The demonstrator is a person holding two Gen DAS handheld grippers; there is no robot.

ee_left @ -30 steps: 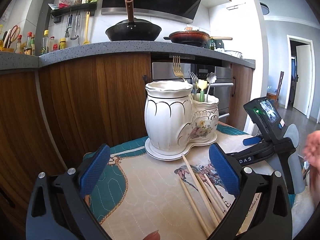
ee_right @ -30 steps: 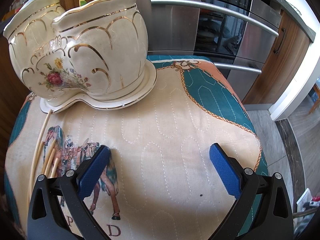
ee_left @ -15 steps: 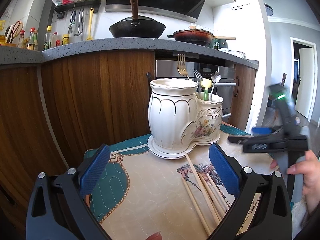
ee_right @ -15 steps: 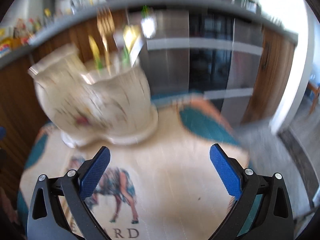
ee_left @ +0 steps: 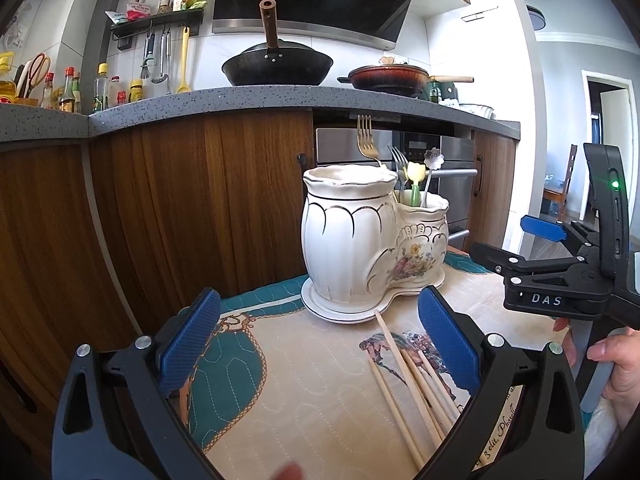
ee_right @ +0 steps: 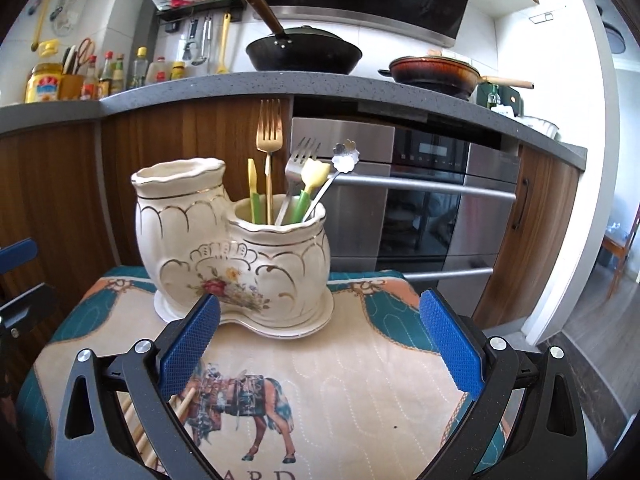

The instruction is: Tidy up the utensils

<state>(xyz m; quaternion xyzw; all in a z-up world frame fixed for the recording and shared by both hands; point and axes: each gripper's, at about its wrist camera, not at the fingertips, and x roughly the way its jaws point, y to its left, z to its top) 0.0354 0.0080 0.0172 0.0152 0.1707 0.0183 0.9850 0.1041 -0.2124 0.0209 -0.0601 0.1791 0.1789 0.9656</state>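
A white two-pot ceramic holder [ee_left: 360, 248] [ee_right: 224, 252] stands on its saucer at the back of a quilted mat. Its lower pot holds a gold fork [ee_right: 269, 140], a silver fork [ee_right: 298, 164], a flower-end spoon [ee_right: 346, 156] and yellow-green picks; the taller pot looks empty. Several wooden chopsticks [ee_left: 408, 376] [ee_right: 176, 412] lie loose on the mat in front of it. My left gripper [ee_left: 320, 352] is open and empty, just left of the chopsticks. My right gripper [ee_right: 320, 352] is open and empty above the mat; it also shows in the left wrist view [ee_left: 560, 276], raised at the right.
The mat [ee_right: 360, 380] covers a small table in front of wooden cabinets [ee_left: 160, 200] and a steel oven [ee_right: 440, 200]. A counter behind carries a black wok [ee_left: 276, 64], a red pan [ee_left: 388, 80] and bottles. A floor and doorway lie to the right.
My right gripper has lifted and tilted up from looking down at the mat to facing the holder level. The left gripper has drawn back slightly. Both stay open.
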